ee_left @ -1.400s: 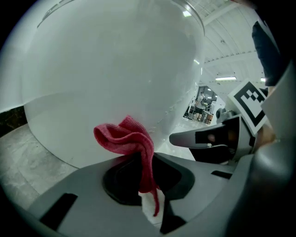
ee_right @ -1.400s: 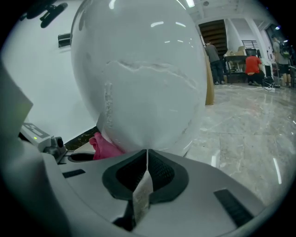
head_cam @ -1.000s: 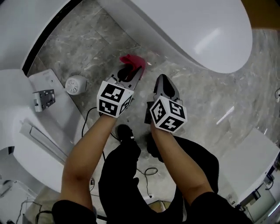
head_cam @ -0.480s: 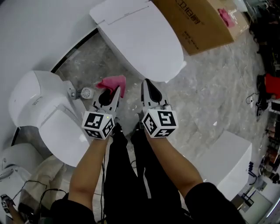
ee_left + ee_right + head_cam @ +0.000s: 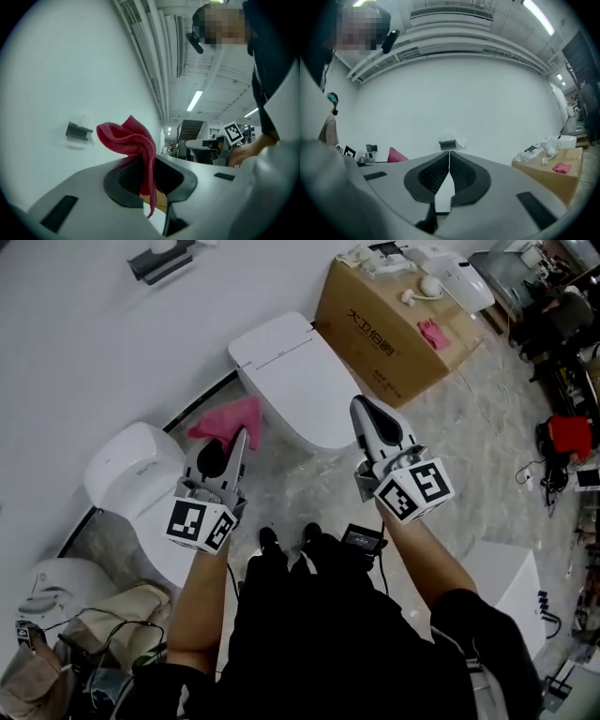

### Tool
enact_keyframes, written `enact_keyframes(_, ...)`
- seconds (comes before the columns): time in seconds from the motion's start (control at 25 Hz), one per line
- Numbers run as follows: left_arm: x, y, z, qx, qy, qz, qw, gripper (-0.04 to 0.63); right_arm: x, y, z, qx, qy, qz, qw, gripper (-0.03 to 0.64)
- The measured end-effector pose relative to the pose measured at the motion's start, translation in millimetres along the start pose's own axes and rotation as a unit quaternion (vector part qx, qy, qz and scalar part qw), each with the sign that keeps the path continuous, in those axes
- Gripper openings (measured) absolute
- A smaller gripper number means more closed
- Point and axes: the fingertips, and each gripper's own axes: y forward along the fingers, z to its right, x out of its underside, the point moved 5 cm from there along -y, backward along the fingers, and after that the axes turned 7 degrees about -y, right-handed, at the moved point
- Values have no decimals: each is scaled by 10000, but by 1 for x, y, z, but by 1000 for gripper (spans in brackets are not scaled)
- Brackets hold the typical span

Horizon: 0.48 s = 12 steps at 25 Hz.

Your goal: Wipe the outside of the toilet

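Note:
A white toilet (image 5: 291,376) with its lid down stands against the white wall, at the upper middle of the head view. My left gripper (image 5: 238,435) is held up in front of it, shut on a pink cloth (image 5: 228,418) that sticks out past the jaw tips. In the left gripper view the cloth (image 5: 133,143) hangs folded between the jaws. My right gripper (image 5: 365,407) is raised to the right of the toilet, shut with nothing in it. Its pads (image 5: 440,174) meet in the right gripper view.
A second white toilet (image 5: 141,486) stands at the left. A brown cardboard box (image 5: 394,324) with a pink rag (image 5: 433,334) and white items on top sits right of the toilet. A white block (image 5: 497,573) stands at lower right. The floor is grey marble.
The head view has swung up from the floor, so the whole toilet, wall and box show now. Both grippers have risen and spread apart; the left still holds the cloth.

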Motion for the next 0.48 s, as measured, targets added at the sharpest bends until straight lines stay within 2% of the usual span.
enact_keyframes(0.08,-28,-15,21,46,219,233,9995,69,-35,-16,6,-148,89,335,9993,33)
enact_keyframes(0.2,-47,-37,48,-196,401,464,9979,69,-64,-37,14,-437,-22,689,9967,34)
enact_keyframes(0.32,-49,-52,71,-682,536,593,9945,69,-66,-49,23,-934,-374,789,9918,32)
enact_keyframes(0.48,-33,-61,104,-1375,624,608,9867,69,-41,-63,45,-1448,-673,530,9857,32)
